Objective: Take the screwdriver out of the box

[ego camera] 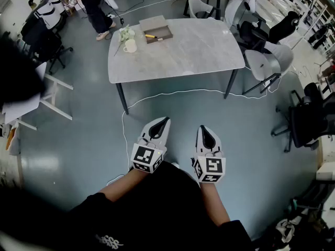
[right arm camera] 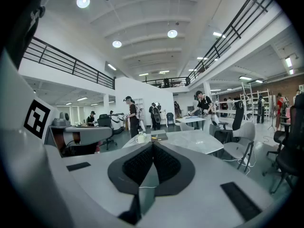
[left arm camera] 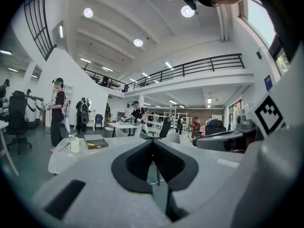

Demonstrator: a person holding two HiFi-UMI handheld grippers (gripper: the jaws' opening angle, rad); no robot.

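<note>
A flat brown box (ego camera: pixel 155 29) lies at the far left part of a grey marble table (ego camera: pixel 199 48), its lid raised behind it. A yellow-handled screwdriver (ego camera: pixel 152 36) rests inside it. The box (left arm camera: pixel 97 142) and its screwdriver (left arm camera: pixel 90 145) also show in the left gripper view; in the right gripper view the box (right arm camera: pixel 158 137) is small and distant. Both grippers hang over the floor well short of the table, side by side. My left gripper (ego camera: pixel 167 120) is shut and empty. My right gripper (ego camera: pixel 202 128) is shut and empty too.
A white mug (ego camera: pixel 130 46) and a small plant (ego camera: pixel 125 34) stand left of the box. A white cable (ego camera: pixel 172 94) trails on the floor under the table. Chairs (ego camera: pixel 267 61) stand at the table's right end, and a person (ego camera: pixel 94 9) stands beyond the far left corner.
</note>
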